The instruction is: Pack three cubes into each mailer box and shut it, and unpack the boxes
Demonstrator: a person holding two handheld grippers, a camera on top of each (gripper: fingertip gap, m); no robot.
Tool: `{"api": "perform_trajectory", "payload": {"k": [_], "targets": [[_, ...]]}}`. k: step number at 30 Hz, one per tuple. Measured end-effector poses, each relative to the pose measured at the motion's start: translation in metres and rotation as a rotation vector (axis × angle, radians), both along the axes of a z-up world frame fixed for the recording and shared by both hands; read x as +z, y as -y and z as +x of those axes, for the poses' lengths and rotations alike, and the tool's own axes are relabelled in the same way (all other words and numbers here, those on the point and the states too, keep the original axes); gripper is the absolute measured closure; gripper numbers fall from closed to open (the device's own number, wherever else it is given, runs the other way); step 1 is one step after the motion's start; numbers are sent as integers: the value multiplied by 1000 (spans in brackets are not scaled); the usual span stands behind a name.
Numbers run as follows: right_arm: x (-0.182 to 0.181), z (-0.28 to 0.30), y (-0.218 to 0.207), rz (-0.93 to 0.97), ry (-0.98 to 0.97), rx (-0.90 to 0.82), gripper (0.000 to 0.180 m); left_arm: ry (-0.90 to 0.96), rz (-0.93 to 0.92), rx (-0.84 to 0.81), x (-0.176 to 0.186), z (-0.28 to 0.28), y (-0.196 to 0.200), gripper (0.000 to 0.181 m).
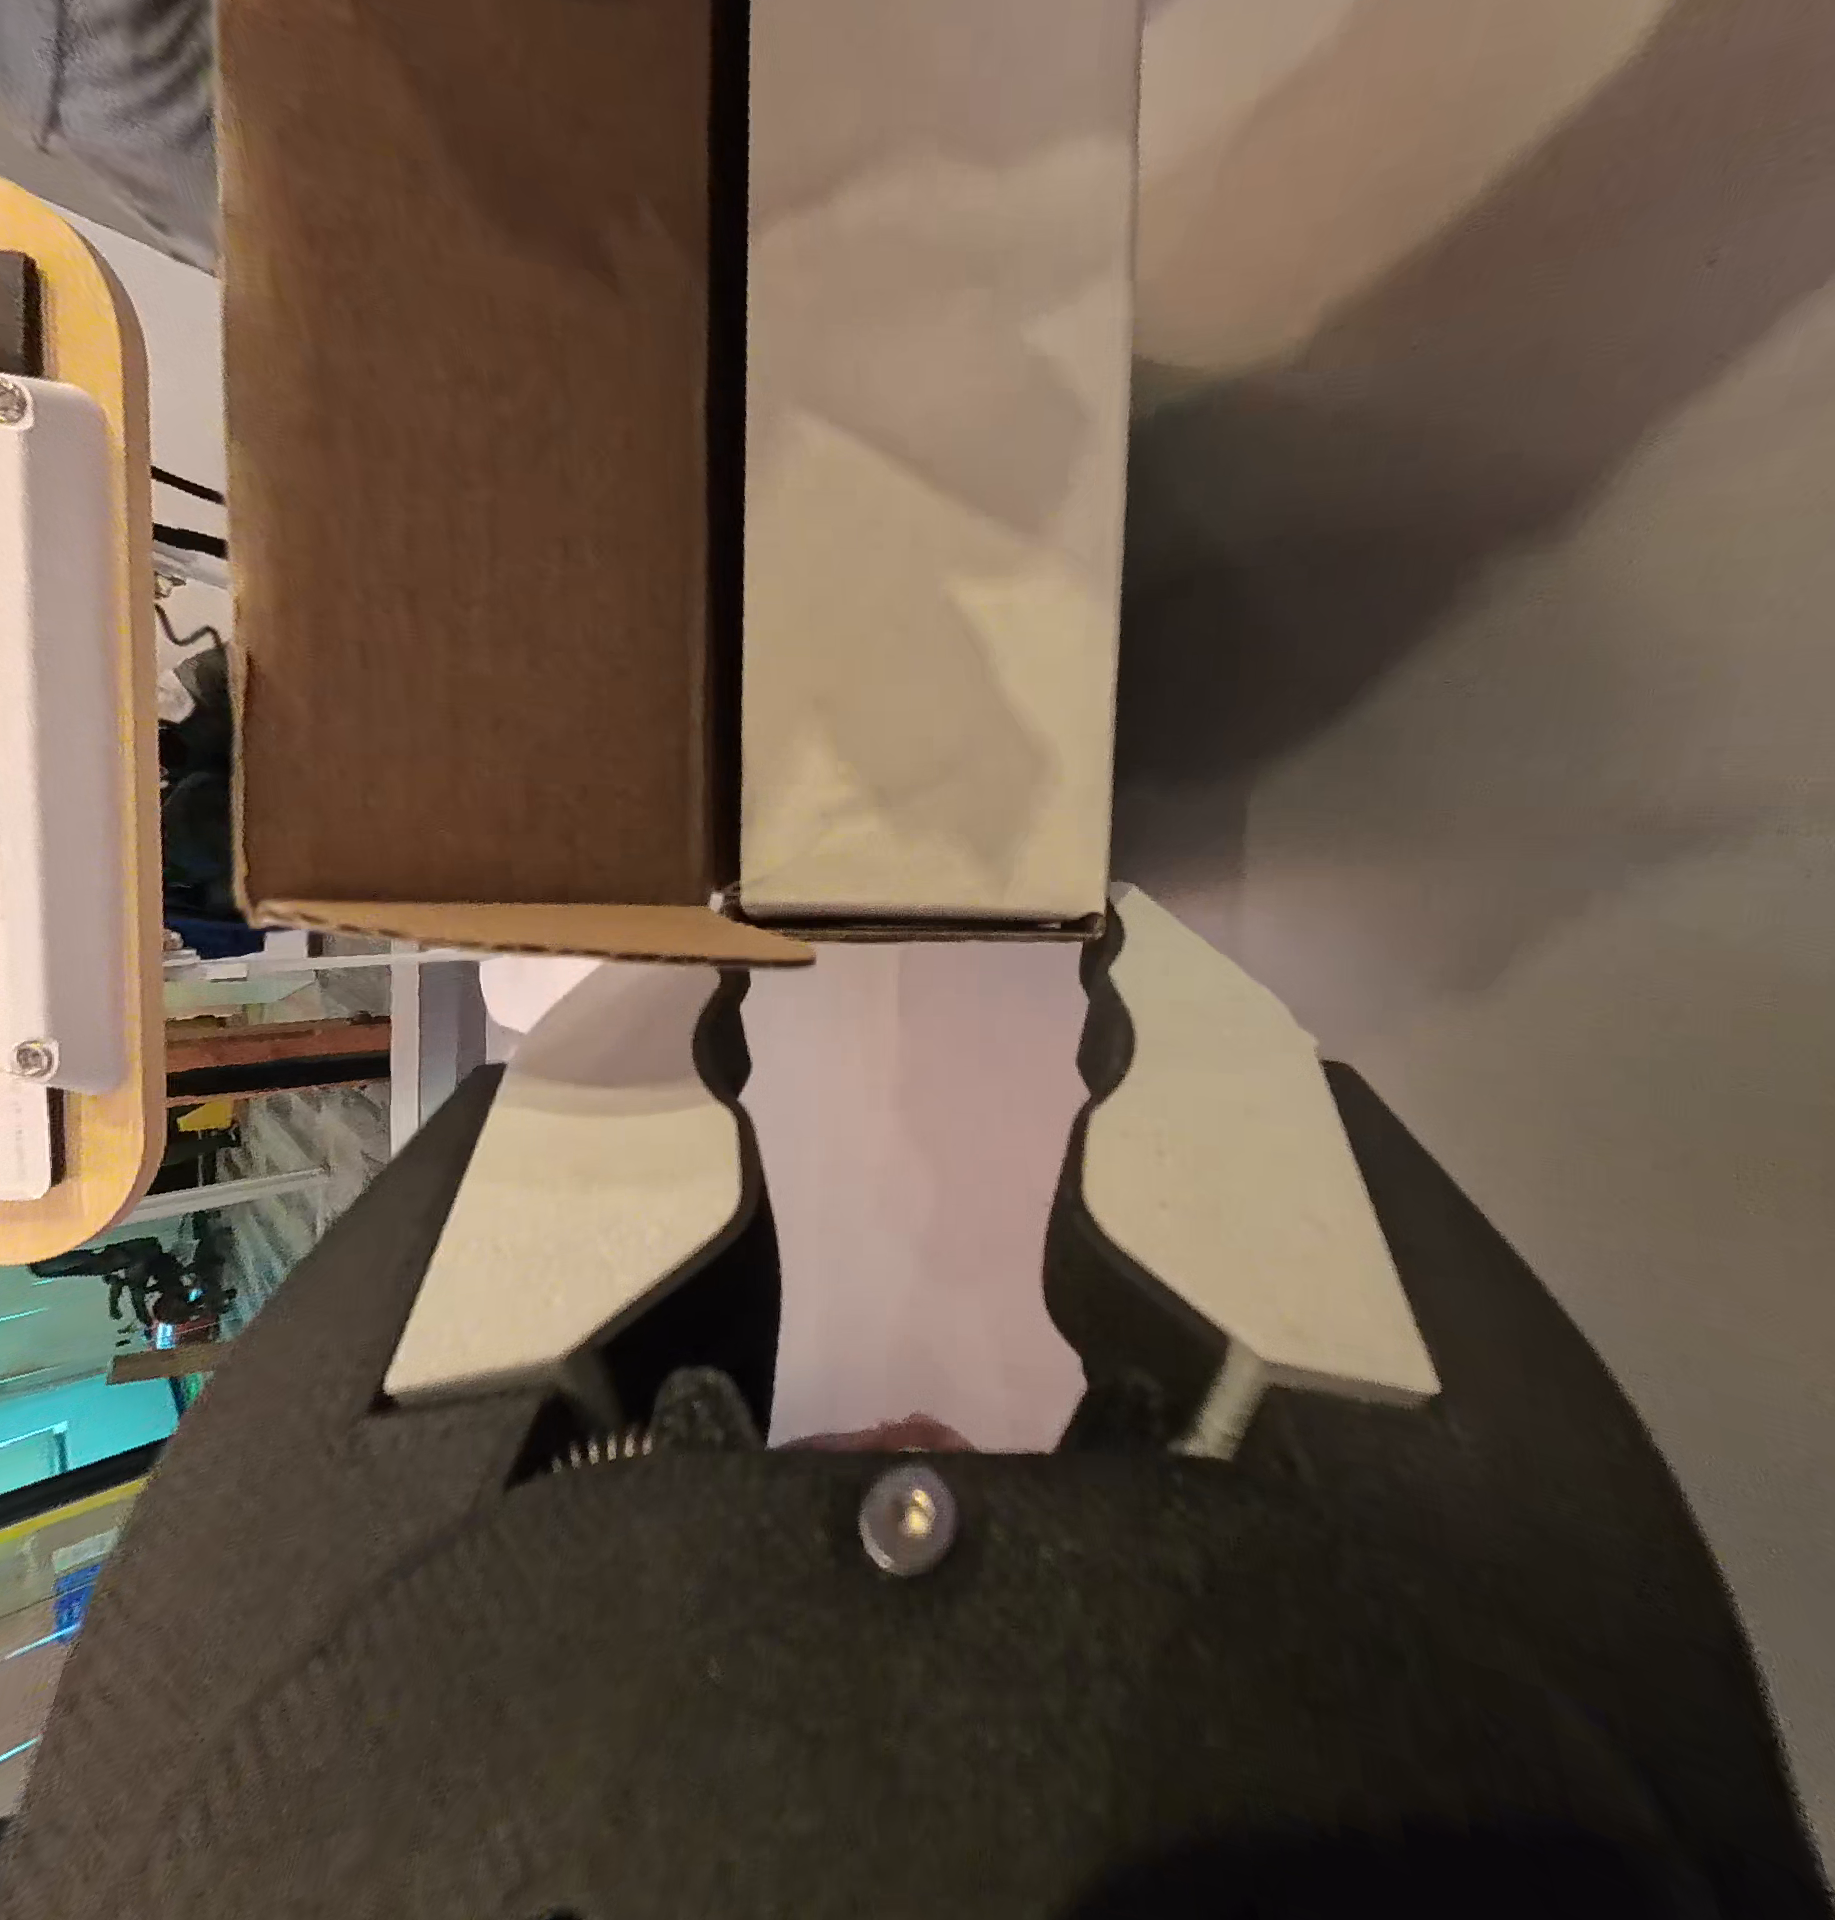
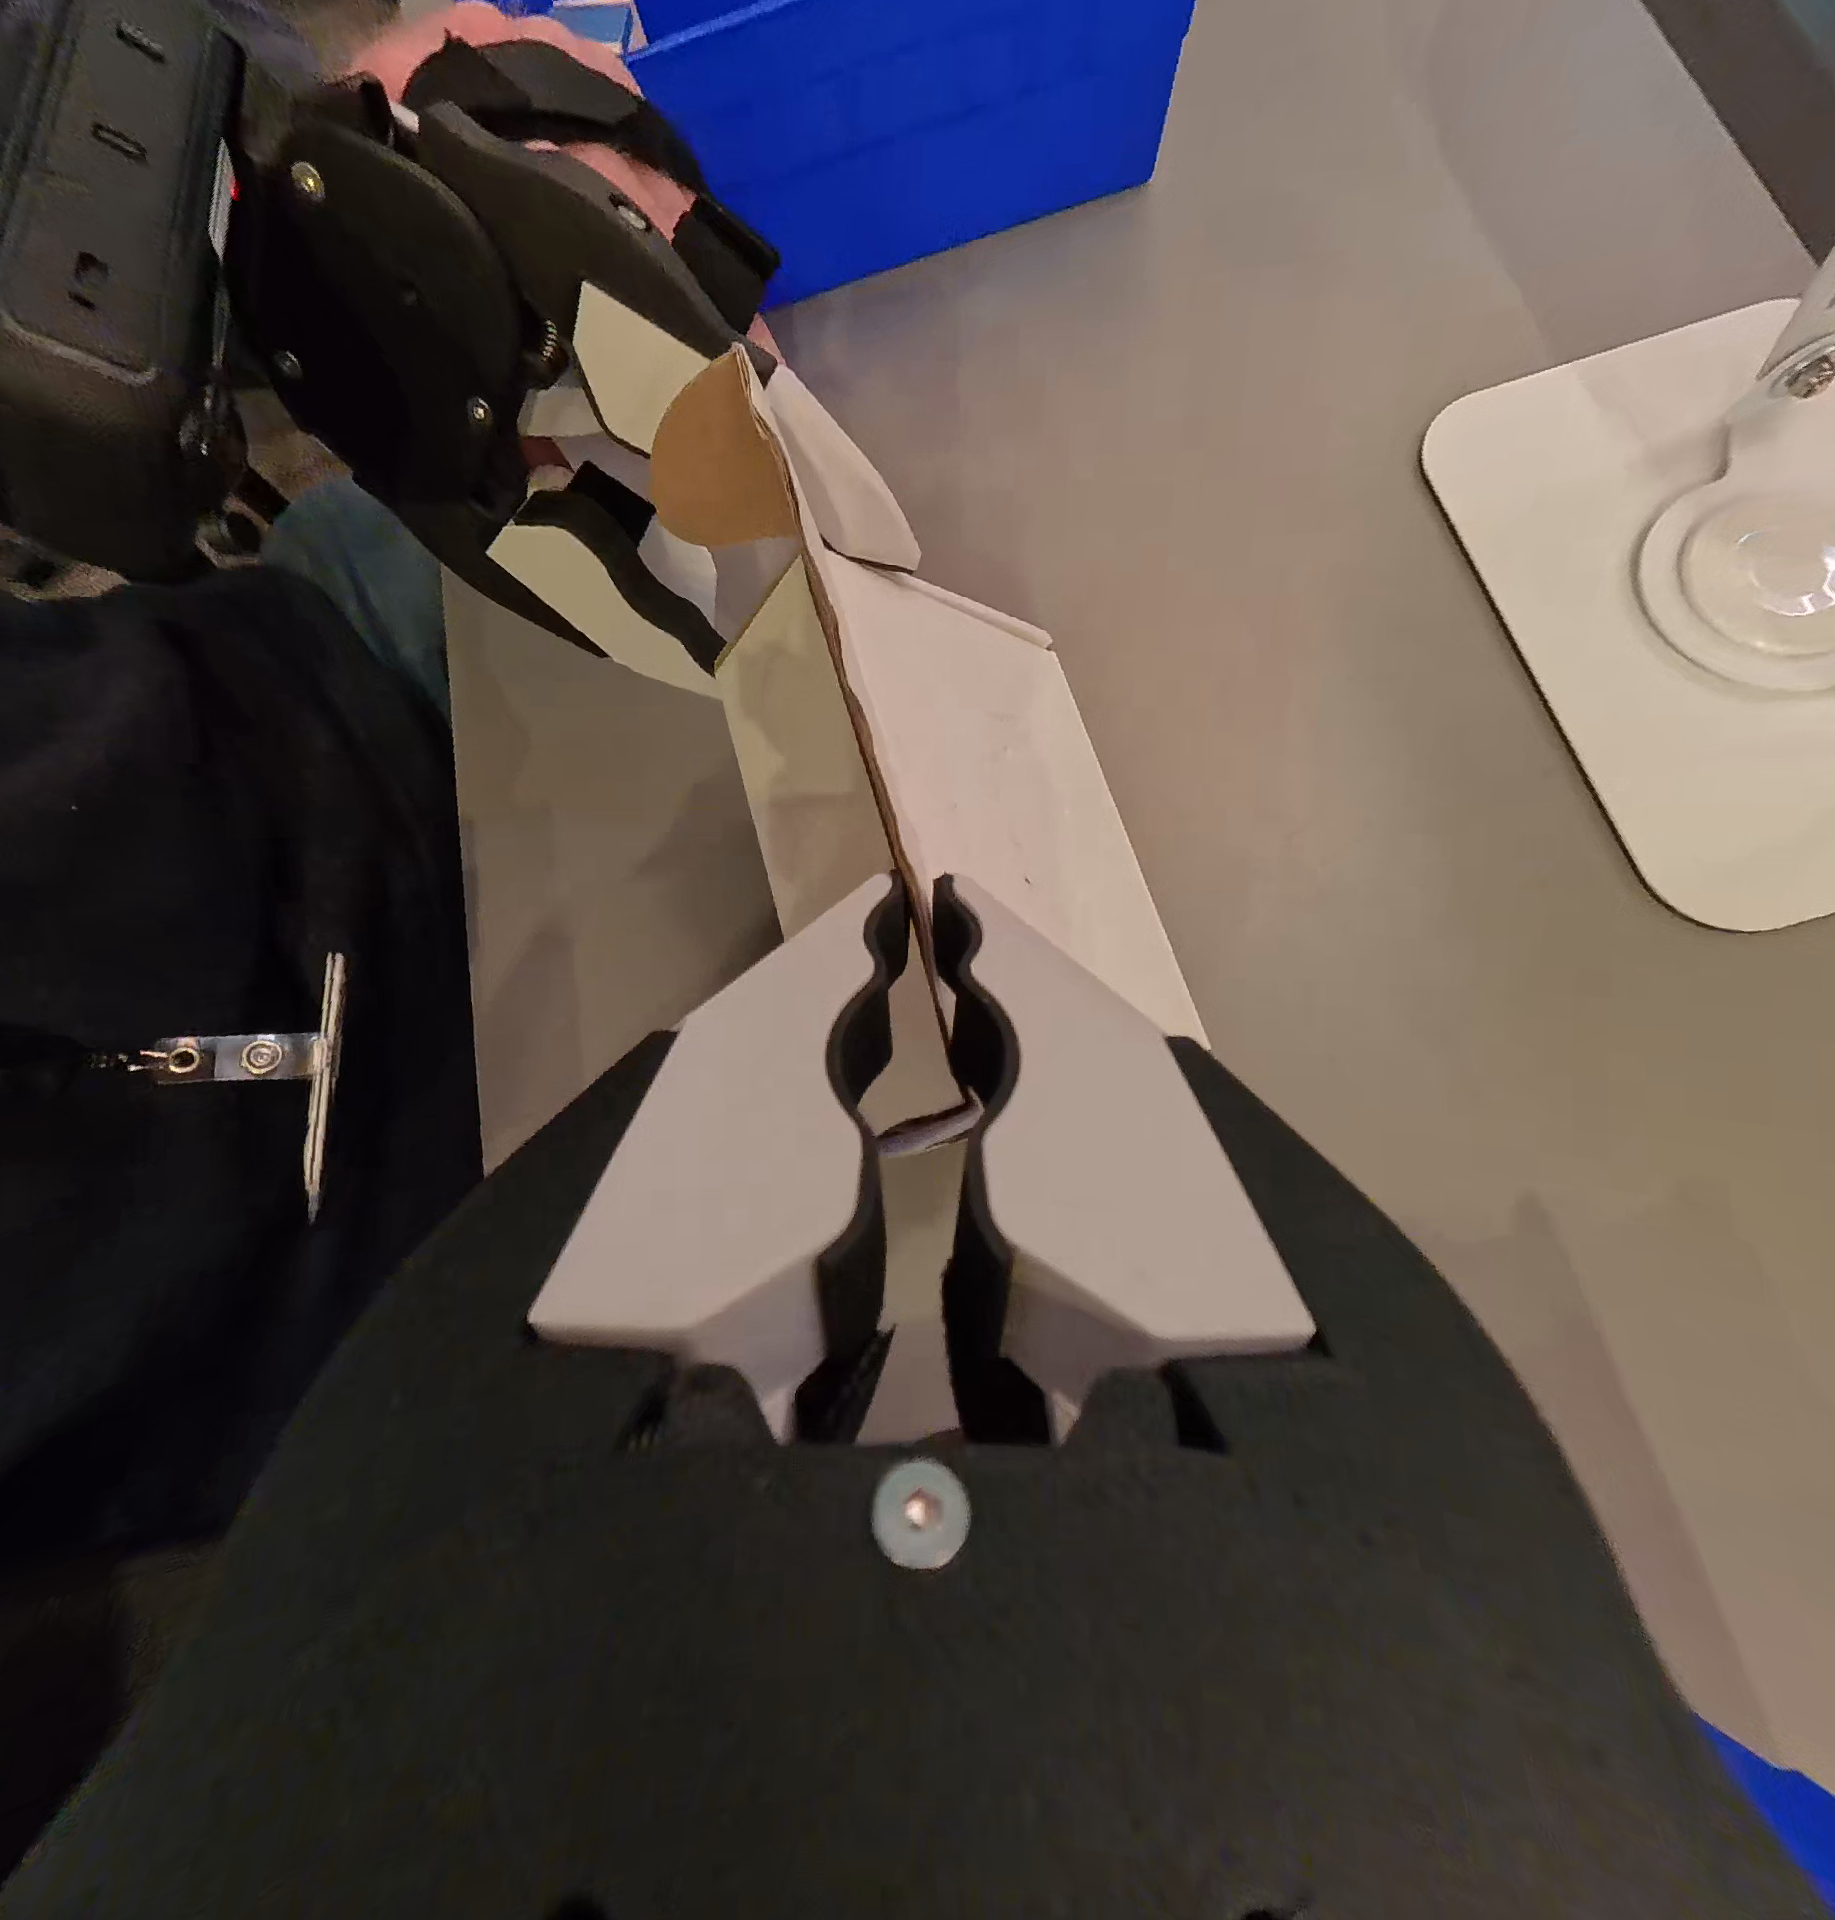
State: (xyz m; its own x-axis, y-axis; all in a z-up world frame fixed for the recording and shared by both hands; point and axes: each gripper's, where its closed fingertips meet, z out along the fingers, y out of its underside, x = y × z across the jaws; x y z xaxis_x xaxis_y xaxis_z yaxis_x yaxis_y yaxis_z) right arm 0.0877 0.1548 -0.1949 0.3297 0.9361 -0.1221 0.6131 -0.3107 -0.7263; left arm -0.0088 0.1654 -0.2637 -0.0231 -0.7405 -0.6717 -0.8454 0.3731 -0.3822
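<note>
Right fingers (image 2: 921, 891) pinch the mailer box (image 2: 980, 748) flap; left fingers (image 1: 1103, 956) spread apart.

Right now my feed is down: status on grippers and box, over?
Right gripper shut on mailer box lid edge. Left gripper open, fingertips straddling the box's end. No cubes seen. Blue bin and white stand base stand apart.

**Grey bench and what lies on it**

The smooth grey bench (image 2: 1360, 727) carries a blue plastic bin (image 2: 913, 135) at its far edge. A white rounded-square metal stand base (image 2: 1578, 665) with a clear round dome lies to the right. The white cardboard mailer box (image 2: 996, 748) appears to rest near the middle. Another blue corner (image 2: 1817, 1829) shows at the near right edge.
</note>
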Motion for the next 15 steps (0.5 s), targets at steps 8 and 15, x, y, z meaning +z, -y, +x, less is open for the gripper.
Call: {"api": "perform_trajectory", "payload": {"k": [8, 15], "targets": [[4, 6, -6, -79, -158, -94, 178, 35, -3, -13, 5, 4, 1, 119], [15, 5, -27, -83, -164, -169, 178, 4, 51, -67, 1, 2, -2, 120]]}}
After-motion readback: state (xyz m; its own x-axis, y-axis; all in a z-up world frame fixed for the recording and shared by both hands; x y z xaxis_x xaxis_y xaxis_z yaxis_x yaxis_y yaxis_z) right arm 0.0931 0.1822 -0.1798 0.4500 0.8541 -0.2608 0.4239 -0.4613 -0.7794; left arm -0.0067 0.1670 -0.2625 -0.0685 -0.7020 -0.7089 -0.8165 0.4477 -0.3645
